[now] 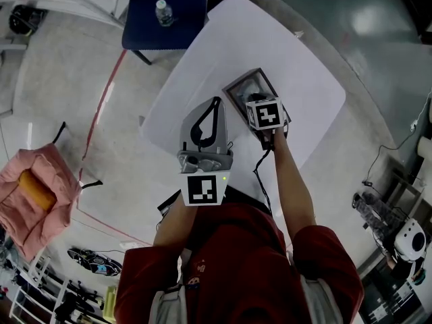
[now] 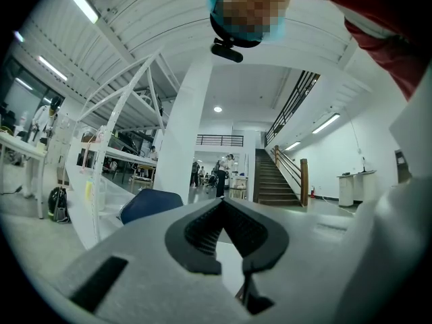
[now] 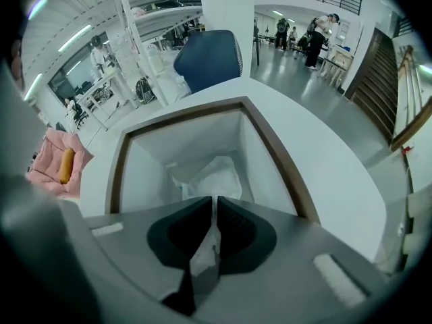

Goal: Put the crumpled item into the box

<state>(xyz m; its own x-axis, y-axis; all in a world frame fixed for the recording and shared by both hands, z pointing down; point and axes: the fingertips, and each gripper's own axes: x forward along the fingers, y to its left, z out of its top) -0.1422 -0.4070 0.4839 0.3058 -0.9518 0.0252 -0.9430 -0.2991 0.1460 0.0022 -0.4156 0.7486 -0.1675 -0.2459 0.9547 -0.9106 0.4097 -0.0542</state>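
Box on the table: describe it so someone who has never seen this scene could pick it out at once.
Find the white table in front of the person. The box sits on it below the right claw, which is shut on white crumpled paper inside it. It is the only thing standing on the table: open-topped, brown rim, pale walls.

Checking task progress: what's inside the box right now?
The crumpled white paper, pinched by the right gripper, is inside the box. The box floor beneath the paper and jaws is covered.
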